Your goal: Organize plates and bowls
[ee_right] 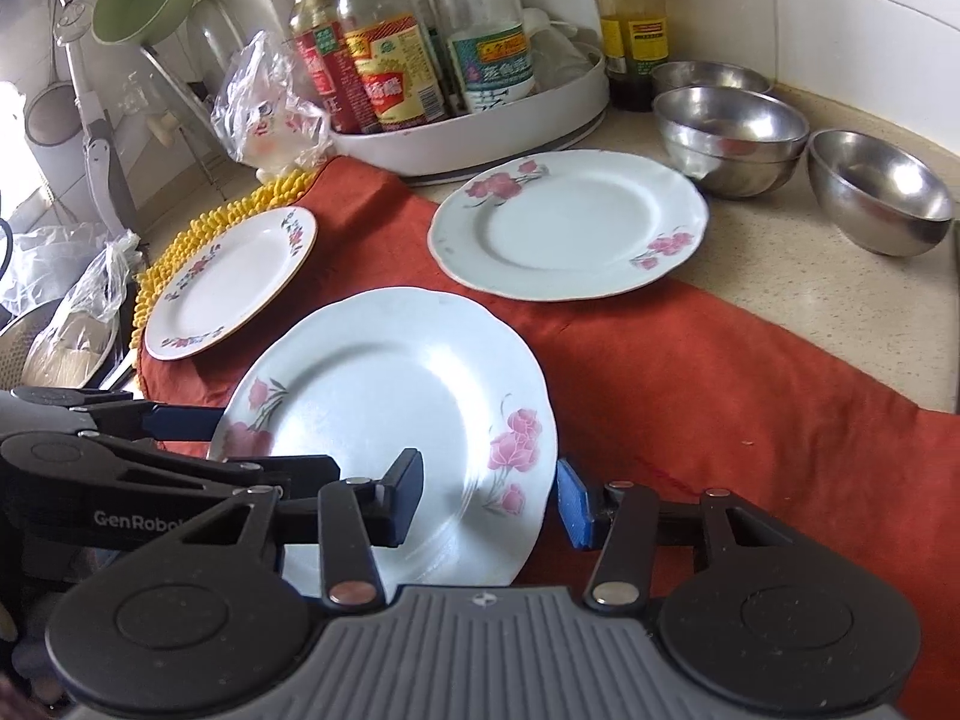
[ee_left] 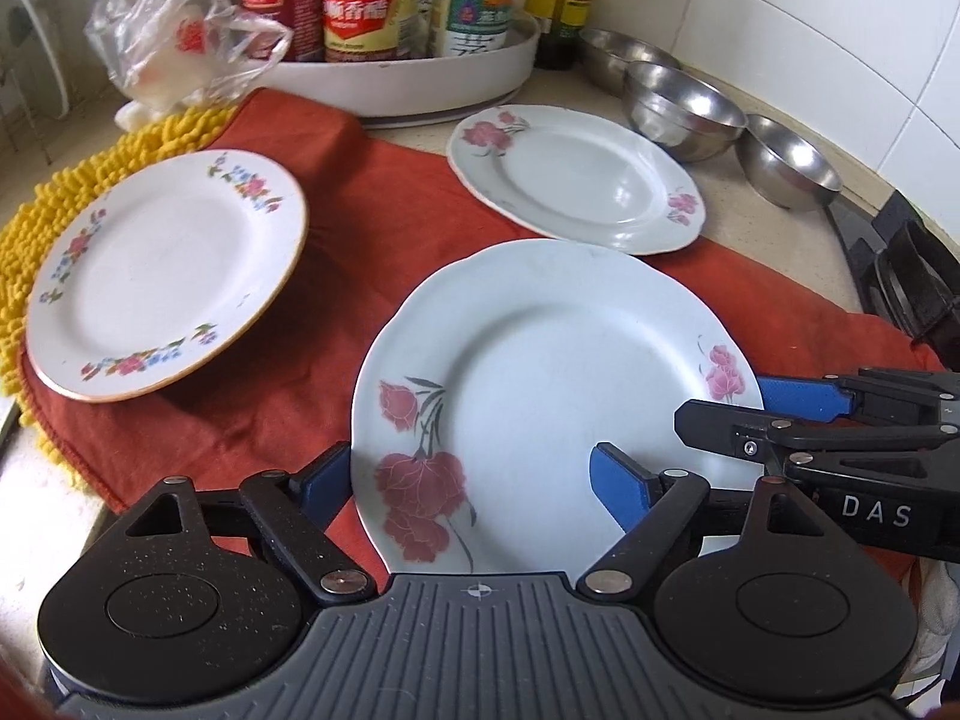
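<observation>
A pale blue plate with red flowers (ee_left: 540,372) lies nearest on the red cloth (ee_left: 312,402); it also shows in the right wrist view (ee_right: 390,396). My left gripper (ee_left: 474,480) is open, one finger beside the plate's left rim, the other over it. My right gripper (ee_right: 489,492) is open, straddling the plate's right rim; it also shows in the left wrist view (ee_left: 750,414). A second rose plate (ee_left: 576,177) lies behind. A gold-rimmed floral plate (ee_left: 162,270) lies left. Steel bowls (ee_left: 684,108) stand at the back right.
A white round tray of sauce bottles (ee_left: 420,78) stands at the back by the tiled wall. A yellow shaggy mat (ee_left: 66,192) lies under the cloth's left side. A plastic bag (ee_left: 180,36) lies at the back left. A stove grate (ee_left: 912,276) is at the right.
</observation>
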The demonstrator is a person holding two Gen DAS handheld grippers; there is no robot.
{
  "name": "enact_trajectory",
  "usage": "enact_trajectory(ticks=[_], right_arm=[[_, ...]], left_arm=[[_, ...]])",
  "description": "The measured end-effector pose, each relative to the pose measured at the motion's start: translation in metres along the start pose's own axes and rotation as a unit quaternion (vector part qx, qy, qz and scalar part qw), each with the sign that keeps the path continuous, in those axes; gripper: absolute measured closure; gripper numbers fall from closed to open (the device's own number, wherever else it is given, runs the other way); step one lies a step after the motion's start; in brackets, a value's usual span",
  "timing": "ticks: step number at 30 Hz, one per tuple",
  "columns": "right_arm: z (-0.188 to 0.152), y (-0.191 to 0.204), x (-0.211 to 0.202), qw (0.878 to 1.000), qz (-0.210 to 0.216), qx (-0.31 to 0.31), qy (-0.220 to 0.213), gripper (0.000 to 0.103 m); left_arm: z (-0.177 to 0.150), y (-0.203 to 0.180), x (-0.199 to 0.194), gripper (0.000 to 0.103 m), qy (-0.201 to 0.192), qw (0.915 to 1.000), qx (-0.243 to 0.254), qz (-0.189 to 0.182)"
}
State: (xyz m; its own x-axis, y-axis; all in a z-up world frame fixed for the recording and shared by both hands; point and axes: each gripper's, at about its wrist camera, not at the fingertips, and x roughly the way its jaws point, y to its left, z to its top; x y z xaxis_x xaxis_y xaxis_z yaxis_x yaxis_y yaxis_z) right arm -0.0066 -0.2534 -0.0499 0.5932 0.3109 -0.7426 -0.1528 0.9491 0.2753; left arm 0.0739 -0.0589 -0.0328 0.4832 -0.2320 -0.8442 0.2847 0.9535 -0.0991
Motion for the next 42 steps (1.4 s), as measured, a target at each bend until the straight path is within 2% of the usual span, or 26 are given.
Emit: enact_trajectory(ticks=[8,15,18,22,25,27,30,32,36,42], right_arm=[[-0.003,-0.033,-0.014,0.999,-0.021,0.030,0.026,0.055],[0.010,-0.056,-0.022,0.999,-0.022,0.037,-0.016,0.055],[0.021,-0.064,-0.014,0.998,-0.028,0.048,-0.022,0.055],[0.041,-0.067,-0.006,0.997,-0.039,0.046,-0.037,0.055],[0.060,-0.070,0.005,0.996,-0.055,0.053,-0.050,0.053],[0.073,-0.072,0.012,0.994,-0.066,0.066,-0.048,0.051],[0.087,-0.077,0.024,0.994,-0.055,0.080,-0.045,0.051],[0.094,-0.079,0.036,0.993,-0.075,0.089,-0.035,0.051],[0.099,-0.084,0.050,0.991,-0.072,0.110,-0.030,0.051],[0.105,-0.088,0.064,0.990,-0.063,0.123,-0.018,0.051]], left_arm=[[0.007,-0.025,0.015,0.017,0.018,0.9989,0.029,-0.033],[0.032,-0.017,0.007,0.016,-0.015,0.9997,0.013,-0.013],[0.046,-0.010,0.006,0.016,-0.023,0.9997,-0.002,-0.009],[0.068,-0.007,0.012,0.014,-0.036,0.9993,0.009,0.001],[0.088,-0.003,0.024,0.007,-0.039,0.9991,0.013,-0.008],[0.102,0.002,0.033,0.004,-0.039,0.9990,0.011,-0.019],[0.122,0.006,0.046,0.004,-0.041,0.9987,0.019,-0.024],[0.132,0.007,0.054,0.005,-0.045,0.9982,0.035,-0.018],[0.146,0.007,0.078,0.013,-0.024,0.9981,0.050,-0.028],[0.155,0.007,0.105,0.014,-0.002,0.9980,0.049,-0.039]])
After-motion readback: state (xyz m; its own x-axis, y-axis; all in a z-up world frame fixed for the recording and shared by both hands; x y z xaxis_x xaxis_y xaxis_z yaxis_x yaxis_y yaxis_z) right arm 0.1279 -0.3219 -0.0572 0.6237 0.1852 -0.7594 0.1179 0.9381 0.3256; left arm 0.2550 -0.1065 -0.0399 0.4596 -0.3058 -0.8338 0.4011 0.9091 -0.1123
